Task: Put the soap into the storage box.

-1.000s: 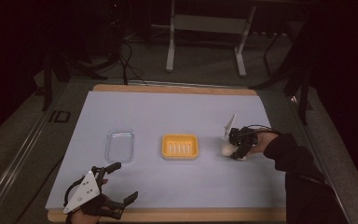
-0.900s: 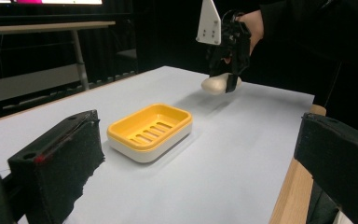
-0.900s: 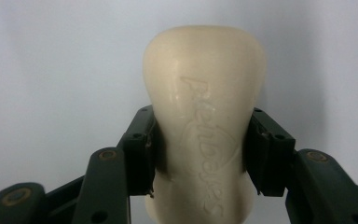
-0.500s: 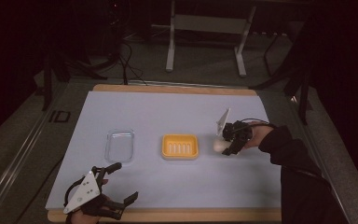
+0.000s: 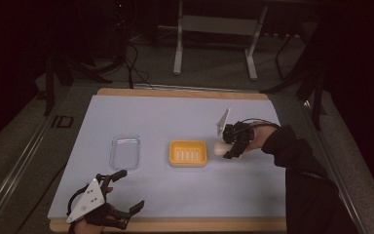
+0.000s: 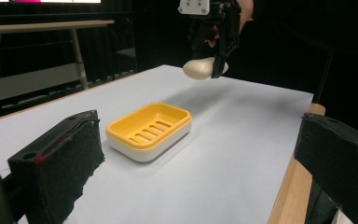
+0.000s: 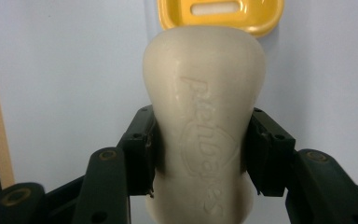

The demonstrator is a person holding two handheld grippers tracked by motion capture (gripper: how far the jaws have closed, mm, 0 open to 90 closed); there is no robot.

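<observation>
Since the earlier high view, the right gripper [image 5: 225, 146] has been carried left with the soap [image 5: 219, 148], from well right of the dish [image 5: 188, 153] to just beside its right edge; the left gripper [image 5: 118, 191] has stayed at the near edge of the table [image 5: 175, 117].

High view: the soap is seen as a small pale lump at the right gripper's tip, just right of the yellow dish. A clear tray [image 5: 125, 152] lies left of the dish. The left gripper's jaws are spread wide, with nothing between them.

Left gripper view: the soap [image 6: 200, 69] is held clear above the table, beyond the slotted dish [image 6: 149, 129].

Right gripper view: the soap [image 7: 204, 135] is cream, rounded and waisted, with embossed lettering on its face. It is clamped at the waist between both pads [image 7: 142, 149], its far end toward the dish [image 7: 221, 14].
</observation>
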